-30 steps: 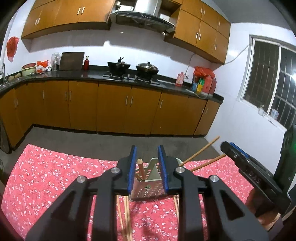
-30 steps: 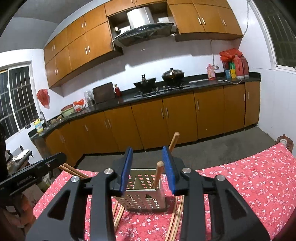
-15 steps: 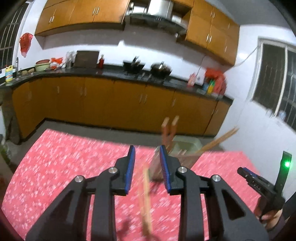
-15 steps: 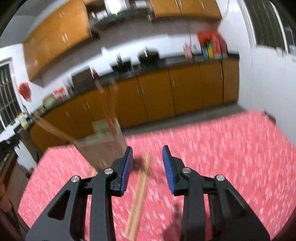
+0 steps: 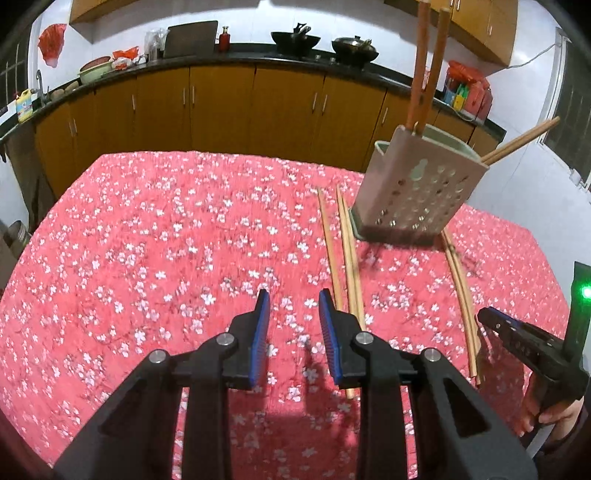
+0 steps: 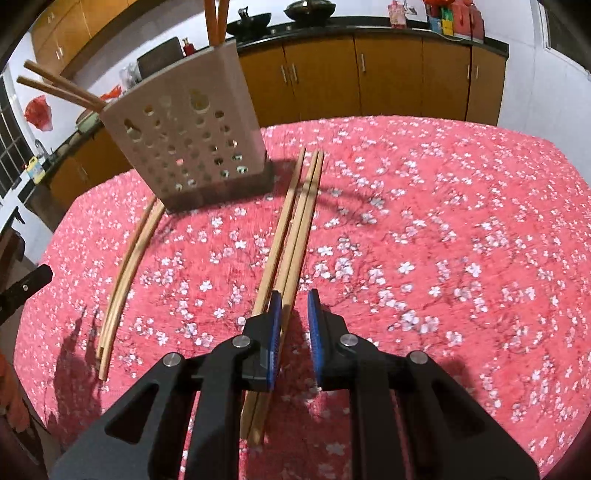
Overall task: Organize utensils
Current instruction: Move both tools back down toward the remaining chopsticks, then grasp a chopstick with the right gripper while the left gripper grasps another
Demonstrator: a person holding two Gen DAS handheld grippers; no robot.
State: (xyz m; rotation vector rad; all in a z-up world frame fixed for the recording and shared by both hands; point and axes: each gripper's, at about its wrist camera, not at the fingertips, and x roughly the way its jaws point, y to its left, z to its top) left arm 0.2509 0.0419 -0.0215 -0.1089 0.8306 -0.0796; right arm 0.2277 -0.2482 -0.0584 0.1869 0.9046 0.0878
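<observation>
Currently, the right gripper (image 6: 293,325) is being closed over the red floral tablecloth (image 6: 443,221), with 1 stick of a bundle of chopsticks (image 6: 291,236) lying between its blue pads, not yet pinched. The left gripper (image 5: 291,325) is being held slightly apart and empty, just left of 2 chopsticks (image 5: 341,258). A perforated utensil holder (image 5: 410,195) is being occupied by 4 upright and leaning sticks, while a curved pair (image 6: 125,273) is lying beside it.

Orange-brown base cabinets (image 5: 221,107), dark countertop (image 5: 236,59), white wall (image 5: 243,22), barred window (image 5: 570,110)
</observation>
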